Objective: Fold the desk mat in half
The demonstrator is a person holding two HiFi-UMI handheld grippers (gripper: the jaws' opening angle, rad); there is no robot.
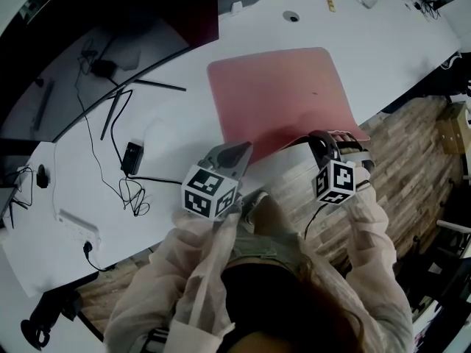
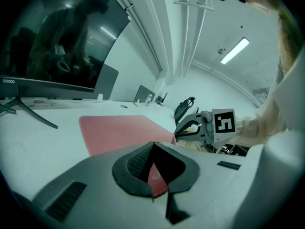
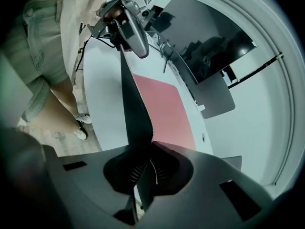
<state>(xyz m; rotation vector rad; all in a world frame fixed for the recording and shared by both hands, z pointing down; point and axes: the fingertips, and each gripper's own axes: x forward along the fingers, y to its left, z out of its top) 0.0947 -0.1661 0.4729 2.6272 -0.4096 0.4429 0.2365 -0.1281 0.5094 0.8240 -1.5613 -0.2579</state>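
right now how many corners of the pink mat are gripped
2: left gripper clamps the desk mat at its near left corner, right gripper at its near right corner.

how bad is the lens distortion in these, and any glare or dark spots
Head view: strong fisheye, the white desk bows into an arc. Left gripper view: the ceiling light is blown out, the monitor mirrors the room. Right gripper view: dark rim all round, the desk mat is sharp.
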